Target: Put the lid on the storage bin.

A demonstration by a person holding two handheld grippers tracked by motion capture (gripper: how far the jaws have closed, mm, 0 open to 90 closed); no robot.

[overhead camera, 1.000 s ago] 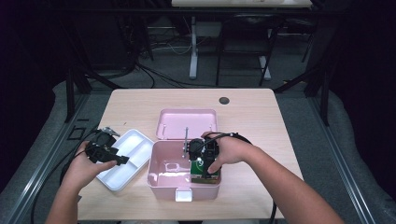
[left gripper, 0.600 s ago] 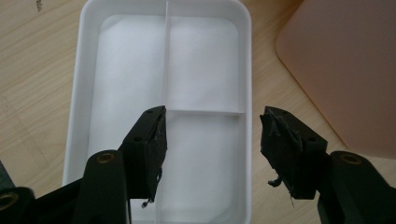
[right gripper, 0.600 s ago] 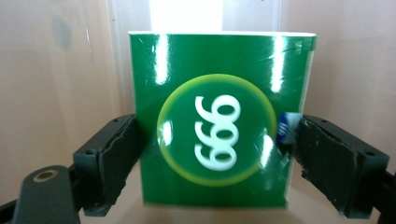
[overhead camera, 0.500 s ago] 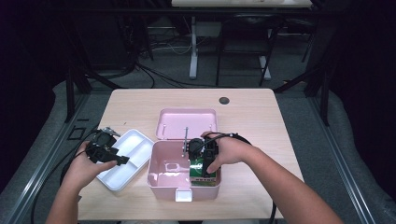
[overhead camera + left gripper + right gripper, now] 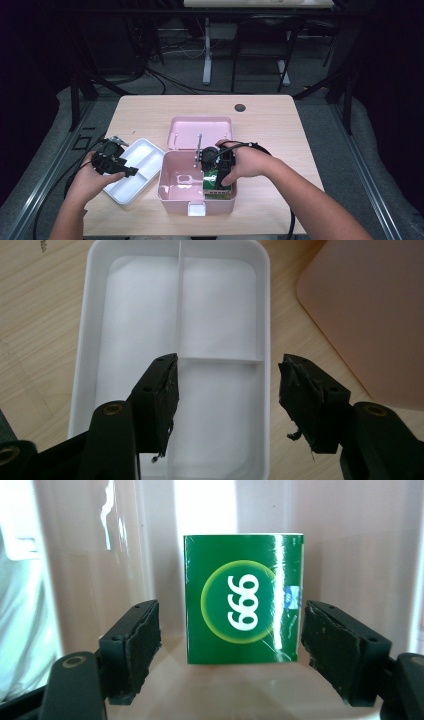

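The wooden table (image 5: 280,125) in front of me carries a pink plastic box (image 5: 172,192) near my edge, its hinged lid (image 5: 200,132) thrown back flat behind it. Just left of the box lies a white divided tray (image 5: 145,155) with 3 compartments.

My right gripper (image 5: 216,172) is reaching down into the right side of the box. In the right gripper view, the green carton (image 5: 243,598) printed with "999" stands upright against the pink wall, between my 2 jaws. The jaws have just been closing in, yet a clear gap shows on the left side of the carton, and the right pad (image 5: 330,645) sits just beside its edge; I can't tell whether that pad touches. So this gripper is still spread, not clamped on the carton.

My left gripper (image 5: 116,165) hovers over the near end of the tray. In the left gripper view its jaws stand wide apart with nothing between them, the tray's (image 5: 85,355) dividers below and a corner of the pink box (image 5: 365,315) to the right.
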